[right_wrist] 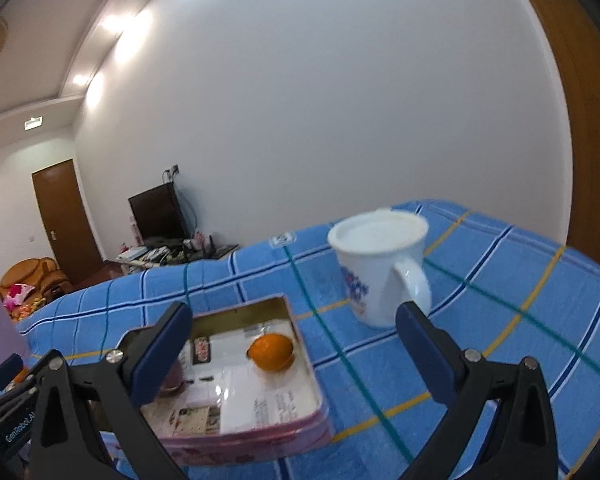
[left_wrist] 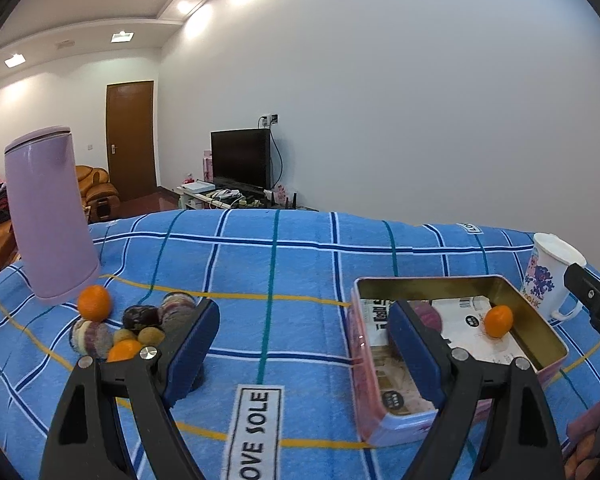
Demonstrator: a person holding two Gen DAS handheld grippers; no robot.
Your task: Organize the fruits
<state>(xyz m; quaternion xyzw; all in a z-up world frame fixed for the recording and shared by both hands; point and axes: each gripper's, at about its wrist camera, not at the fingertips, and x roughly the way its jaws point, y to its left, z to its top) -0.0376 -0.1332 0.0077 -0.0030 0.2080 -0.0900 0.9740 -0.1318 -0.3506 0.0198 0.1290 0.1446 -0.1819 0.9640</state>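
My left gripper (left_wrist: pixel 300 320) stands open above the blue checked cloth, with nothing between its fingers. Left of it lies a small heap of fruit: an orange (left_wrist: pixel 94 302), a dark purple fruit (left_wrist: pixel 141 317), striped round pieces (left_wrist: pixel 89 338) and small brown ones (left_wrist: pixel 151 336). To its right is an open pink tin (left_wrist: pixel 432 288) holding one orange (left_wrist: pixel 498 321) and a purple piece (left_wrist: pixel 430 316). My right gripper (right_wrist: pixel 295 320) is open and empty, above the tin (right_wrist: pixel 251 444) and its orange (right_wrist: pixel 270 351).
A tall lilac tumbler (left_wrist: pixel 47 216) stands just behind the fruit heap. A white printed mug (right_wrist: pixel 380 268) sits beside the tin's far right corner. Blue checked cloth (left_wrist: pixel 275 264) covers the surface. Beyond its far edge are a TV (left_wrist: pixel 241 158) and a wall.
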